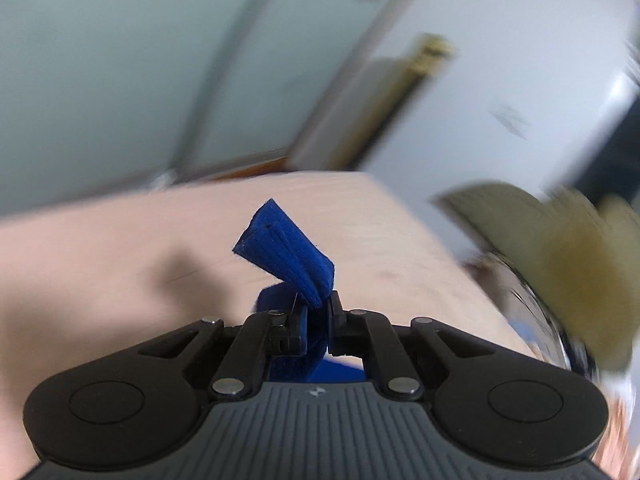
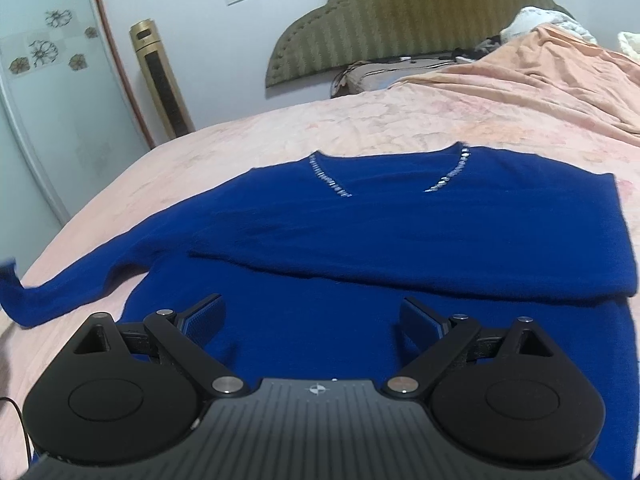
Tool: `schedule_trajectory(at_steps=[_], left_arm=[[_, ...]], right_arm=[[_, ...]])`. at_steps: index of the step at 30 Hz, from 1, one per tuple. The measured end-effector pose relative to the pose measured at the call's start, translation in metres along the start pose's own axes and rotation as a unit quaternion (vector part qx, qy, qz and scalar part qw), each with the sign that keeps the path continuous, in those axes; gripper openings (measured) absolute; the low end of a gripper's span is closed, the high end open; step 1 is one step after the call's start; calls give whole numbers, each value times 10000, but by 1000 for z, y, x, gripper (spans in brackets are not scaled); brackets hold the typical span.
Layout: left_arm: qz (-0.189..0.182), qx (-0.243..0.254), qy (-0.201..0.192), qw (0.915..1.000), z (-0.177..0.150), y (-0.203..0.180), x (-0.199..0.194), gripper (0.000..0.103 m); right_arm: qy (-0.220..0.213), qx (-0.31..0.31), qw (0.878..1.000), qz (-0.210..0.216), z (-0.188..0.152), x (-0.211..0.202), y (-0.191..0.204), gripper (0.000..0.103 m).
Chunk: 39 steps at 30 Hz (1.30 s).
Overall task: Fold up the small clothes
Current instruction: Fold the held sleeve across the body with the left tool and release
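A royal blue sweater [image 2: 400,232] with a sparkly V-neck trim lies flat on the pink bed [image 2: 360,128]. Its right sleeve is folded across the chest; its left sleeve [image 2: 80,280] stretches out to the left and lifts at the cuff. My left gripper [image 1: 318,312] is shut on that ribbed blue cuff [image 1: 288,248], which sticks up above the jaws over the bed. The left wrist view is motion-blurred. My right gripper [image 2: 312,320] is open and empty, hovering over the sweater's lower body.
An olive headboard [image 2: 400,12] and a rumpled peach blanket [image 2: 540,76] lie at the far end of the bed. A gold tower fan [image 2: 160,80] and a glass door [image 2: 40,120] stand left of the bed. A thin black cable [image 2: 16,412] runs at the lower left.
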<state>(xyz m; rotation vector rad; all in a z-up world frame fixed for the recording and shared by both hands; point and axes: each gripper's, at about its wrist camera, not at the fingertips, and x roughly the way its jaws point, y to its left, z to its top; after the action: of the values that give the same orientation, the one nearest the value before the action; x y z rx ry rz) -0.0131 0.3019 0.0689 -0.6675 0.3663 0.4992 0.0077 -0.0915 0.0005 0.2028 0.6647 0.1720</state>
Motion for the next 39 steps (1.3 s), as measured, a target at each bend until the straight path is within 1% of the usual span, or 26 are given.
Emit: schedule_trajectory(at_steps=[2, 5, 8, 10, 12, 15, 16, 18, 19, 21, 22, 23, 24, 25, 26, 27, 28, 29, 30, 31, 32, 33, 34, 35, 37, 39], left_arm=[[-330, 594, -161, 9976, -3, -45, -7, 9], [-937, 1295, -211, 9869, -15, -109, -12, 9], [-1500, 1739, 18, 9733, -35, -164, -13, 9], [-1866, 2059, 263, 9603, -58, -200, -14, 9], [-2113, 2391, 504, 9464, -84, -232, -7, 9], [-2459, 2849, 1083, 9201, -135, -269, -2, 9], [-2520, 2977, 1247, 9123, -152, -278, 1, 9], [-2603, 3299, 1571, 8937, -187, -298, 11, 9], [-2623, 3425, 1695, 8861, -204, -303, 12, 9], [-2679, 3713, 2057, 8649, -238, -314, 13, 9], [-2716, 3773, 2264, 8559, -249, -316, 18, 9], [-2794, 3845, 2545, 8422, -261, -320, 22, 9], [-2883, 3936, 2846, 8252, -271, -320, 27, 13], [-2953, 4010, 3095, 8101, -280, -322, 29, 15], [-3029, 4051, 3259, 7987, -286, -325, 30, 22], [-3127, 4099, 3375, 7876, -285, -326, 33, 39], [-3205, 4157, 3401, 7802, -284, -325, 32, 51], [-3253, 4209, 3291, 7802, -280, -325, 28, 73], [-3283, 4231, 2990, 7898, -272, -322, 23, 83], [-3290, 4241, 2672, 8003, -260, -318, 17, 85], [-3301, 4246, 2448, 8067, -249, -315, 13, 86], [-3333, 4205, 2298, 8119, -236, -312, 11, 86], [-3341, 4113, 2203, 8189, -223, -306, 9, 86], [-3265, 4015, 2111, 8292, -210, -302, 11, 86], [-2943, 3949, 1934, 8486, -191, -288, 15, 86], [-2544, 3997, 1748, 8631, -180, -276, 23, 86]], right_arm=[[-49, 87, 9999, -61, 1, -3, -7, 95], [-105, 211, 9996, -148, 0, -7, -19, 96], [-149, 311, 9990, -279, 0, -11, -30, 96], [-187, 391, 9984, -372, -1, -15, -39, 96], [-219, 464, 9976, -463, -3, -20, -47, 96], [-264, 555, 9962, -621, -4, -28, -58, 96], [-279, 577, 9956, -690, -5, -31, -62, 96], [-300, 614, 9944, -805, -7, -37, -69, 96], [-313, 647, 9937, -865, -9, -41, -73, 96], [-327, 703, 9923, -967, -11, -46, -80, 96], [-328, 728, 9915, -1023, -11, -48, -84, 96], [-329, 749, 9909, -1070, -12, -50, -87, 96], [-329, 767, 9903, -1107, -14, -52, -90, 96], [-321, 790, 9897, -1154, -15, -53, -93, 96], [-310, 809, 9891, -1194, -15, -54, -96, 96], [-304, 822, 9885, -1231, -16, -54, -98, 96], [-300, 828, 9881, -1261, -16, -54, -100, 96], [-301, 827, 9879, -1280, -15, -54, -102, 96], [-311, 814, 9878, -1293, -15, -54, -102, 96], [-335, 796, 9876, -1311, -13, -53, -103, 96], [-359, 783, 9874, -1326, -12, -53, -104, 96], [-396, 765, 9872, -1343, -9, -51, -106, 96], [-423, 753, 9870, -1355, -6, -49, -107, 96], [-435, 749, 9868, -1367, -4, -48, -108, 95], [-487, 741, 9870, -1338, 5, -40, -110, 95], [-523, 775, 9886, -1178, 12, -34, -112, 95]])
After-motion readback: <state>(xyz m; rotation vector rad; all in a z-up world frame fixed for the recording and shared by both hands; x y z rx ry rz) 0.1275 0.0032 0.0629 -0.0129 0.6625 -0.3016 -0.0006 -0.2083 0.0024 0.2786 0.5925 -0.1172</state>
